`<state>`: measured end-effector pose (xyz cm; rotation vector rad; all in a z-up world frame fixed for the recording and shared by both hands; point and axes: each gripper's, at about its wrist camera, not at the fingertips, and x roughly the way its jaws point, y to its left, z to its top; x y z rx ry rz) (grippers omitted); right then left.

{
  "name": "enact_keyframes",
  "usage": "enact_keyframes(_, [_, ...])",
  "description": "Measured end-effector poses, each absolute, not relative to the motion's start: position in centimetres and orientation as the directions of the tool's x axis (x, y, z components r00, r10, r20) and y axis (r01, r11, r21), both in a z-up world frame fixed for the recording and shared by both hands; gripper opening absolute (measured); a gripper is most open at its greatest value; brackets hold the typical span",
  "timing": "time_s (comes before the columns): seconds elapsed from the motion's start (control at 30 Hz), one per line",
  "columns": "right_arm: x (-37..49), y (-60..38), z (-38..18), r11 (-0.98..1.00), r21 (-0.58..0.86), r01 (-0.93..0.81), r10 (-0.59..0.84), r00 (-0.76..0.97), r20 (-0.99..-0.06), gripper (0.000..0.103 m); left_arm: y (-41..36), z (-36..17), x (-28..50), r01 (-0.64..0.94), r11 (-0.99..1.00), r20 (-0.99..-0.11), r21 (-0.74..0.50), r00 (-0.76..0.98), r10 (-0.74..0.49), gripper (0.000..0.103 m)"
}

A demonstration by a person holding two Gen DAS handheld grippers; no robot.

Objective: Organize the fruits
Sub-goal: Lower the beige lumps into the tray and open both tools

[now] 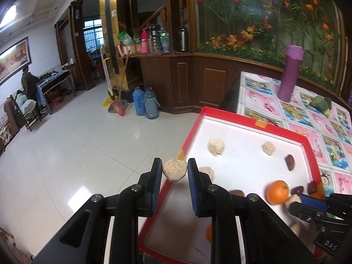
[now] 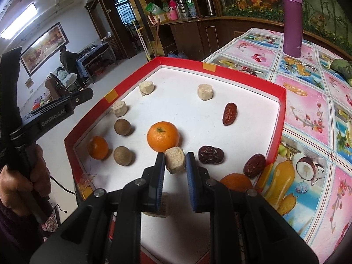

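Observation:
A red-rimmed white tray point(image 2: 283, 101) lies on the table and also shows in the left wrist view point(image 1: 259, 124). In it lie beige cake pieces point(image 2: 205, 91), oranges point(image 2: 163, 136), brown round fruits point(image 2: 122, 127) and dark red dates point(image 2: 230, 114). My left gripper point(image 1: 175, 169) is shut on a beige cake piece point(image 1: 175, 169), held above the tray's left rim. My right gripper point(image 2: 175, 158) is shut on a beige cake piece point(image 2: 175, 159) just above the tray floor, beside the big orange. The right gripper point(image 1: 292, 201) shows in the left wrist view at lower right.
A purple bottle point(image 2: 292, 22) stands on the flowered tablecloth point(image 2: 312, 101) beyond the tray. A green vegetable point(image 1: 321, 104) lies at the table's far right. The tray's left rim overhangs the tiled floor point(image 1: 77, 154). Flasks point(image 1: 145, 103) stand by the wooden cabinet.

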<state>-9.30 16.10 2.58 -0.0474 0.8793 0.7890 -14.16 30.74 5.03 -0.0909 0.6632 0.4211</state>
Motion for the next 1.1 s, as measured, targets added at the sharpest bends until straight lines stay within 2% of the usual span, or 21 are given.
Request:
enact_keyframes(0.33, [-10.4, 17.2, 2.4, 0.698, 0.255, -0.669, 0.607, 0.364, -0.707, 0.021, 25.8, 3.7, -15.0, -0.198, 0.98, -0.683, 0.006, 0.715, 0.149, 0.022])
enact_keyframes(0.53, [-9.6, 17.0, 1.9, 0.711, 0.268, -0.65, 0.598, 0.358, -0.717, 0.022, 25.2, 2.5, -14.1, -0.177, 0.984, -0.721, 0.032, 0.678, 0.145, 0.023])
enact_keyframes(1.1, [-7.5, 17.7, 2.0, 0.743, 0.247, -0.622, 0.566, 0.385, -0.729, 0.022, 27.1, 1.2, -11.0, -0.22, 0.972, -0.751, 0.082, 0.627, 0.206, 0.023])
